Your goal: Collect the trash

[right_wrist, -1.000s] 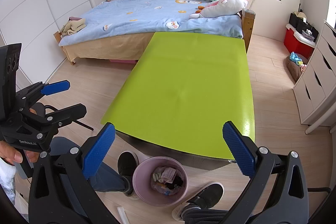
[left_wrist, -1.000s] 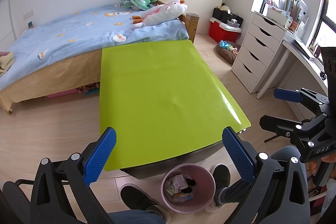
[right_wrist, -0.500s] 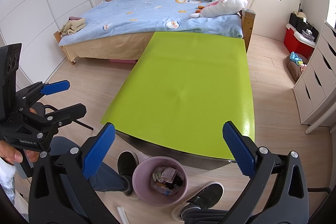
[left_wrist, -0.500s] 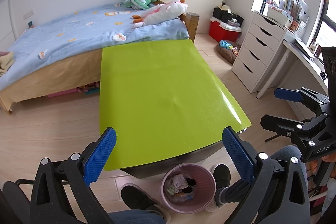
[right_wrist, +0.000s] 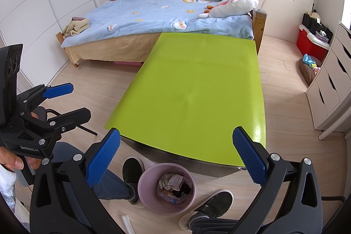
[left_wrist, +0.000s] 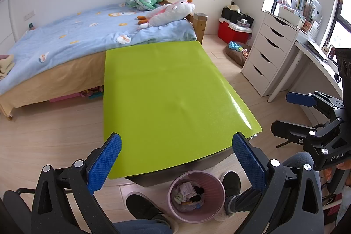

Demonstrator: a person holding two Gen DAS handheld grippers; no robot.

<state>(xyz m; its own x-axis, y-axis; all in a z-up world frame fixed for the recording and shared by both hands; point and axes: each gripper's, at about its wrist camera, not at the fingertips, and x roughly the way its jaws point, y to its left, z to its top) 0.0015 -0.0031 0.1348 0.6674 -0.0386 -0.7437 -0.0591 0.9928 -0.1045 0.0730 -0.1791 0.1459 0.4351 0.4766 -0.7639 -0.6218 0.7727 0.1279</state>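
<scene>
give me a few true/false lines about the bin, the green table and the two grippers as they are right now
1. The pink bin stands on the floor at the near edge of the green table. True.
2. The bin is empty. False: crumpled paper and other scraps lie inside it.
3. The left gripper is open and holds nothing. True.
4. The right gripper is shut on a piece of paper. False: its jaws stand wide apart with nothing between them.
5. Trash is scattered across the green tabletop. False: nothing lies on it.
6. A dark shoe sits on each side of the bin. True.
</scene>
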